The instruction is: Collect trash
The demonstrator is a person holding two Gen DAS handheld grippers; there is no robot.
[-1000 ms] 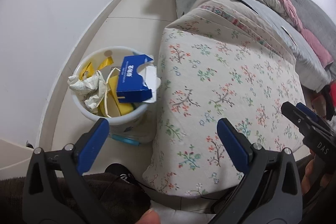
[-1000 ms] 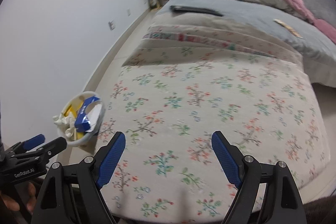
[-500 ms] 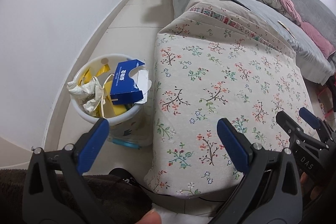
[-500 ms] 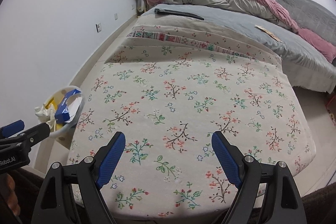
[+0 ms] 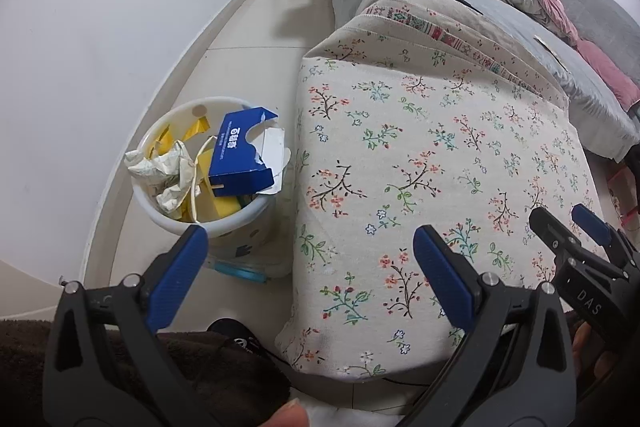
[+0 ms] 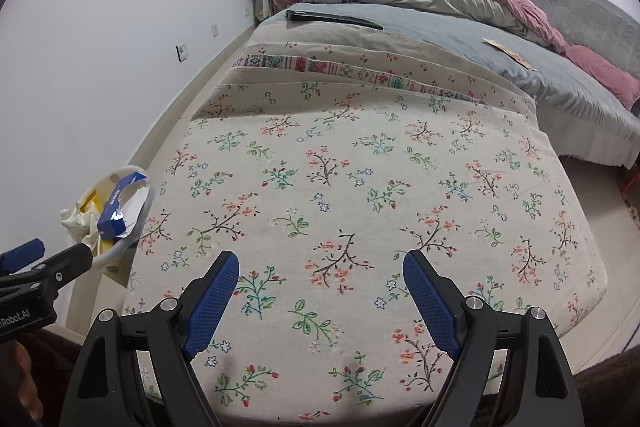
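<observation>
We've got both hand-held grippers hovering w/ jaws apart, nothing between them: left hand-held gripper over the near corner of the floral-cloth surface, right hand-held gripper over the middle of that cloth. The trash sits in the white bin on the floor, touching the surface's left edge: blue tissue box, crumpled paper, yellow scraps poking out the top. Cloth itself looks bare. The bin lies fwd-left of our left hand-held gripper, so the left is the nearer one; the box's long axis runs roughly away from us, tilted. Whether loose trash remains elsewhere, e.g. the flat item on the bed, we can't tell.
</observation>
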